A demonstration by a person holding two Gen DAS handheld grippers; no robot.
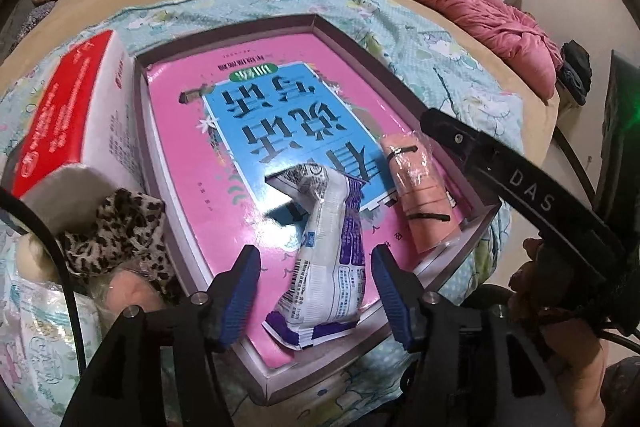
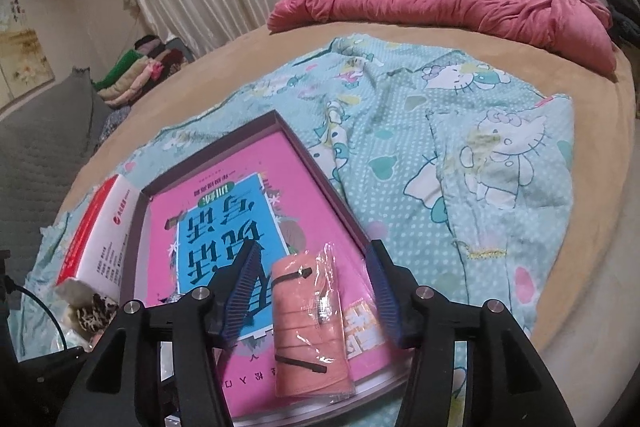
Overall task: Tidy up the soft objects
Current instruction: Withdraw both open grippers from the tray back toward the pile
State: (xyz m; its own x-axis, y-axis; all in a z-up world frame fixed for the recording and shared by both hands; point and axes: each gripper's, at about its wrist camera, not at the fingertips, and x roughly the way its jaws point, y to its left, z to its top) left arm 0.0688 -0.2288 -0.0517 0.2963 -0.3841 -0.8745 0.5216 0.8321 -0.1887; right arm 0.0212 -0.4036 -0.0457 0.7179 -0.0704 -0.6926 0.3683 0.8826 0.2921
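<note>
A tan bed [image 2: 248, 39] spreads beyond both claws under a teal cartoon-print sheet [image 2: 460, 155], and on the sheet, directly ahead of the fingers, sits a shallow box [image 1: 328, 31] floored by a pink and blue printed board [image 1: 192, 131], with a red and white carton [image 1: 72, 115] off to the left claw's left. The left gripper [image 1: 316, 291] stands open, its blue pads clear on either side of a white and purple packet [image 1: 328, 251] lying on the board. The right gripper [image 2: 312, 295] is likewise parted around a peach-coloured wrapped roll [image 2: 308, 327] resting in the box, neither pad pressing it
</note>
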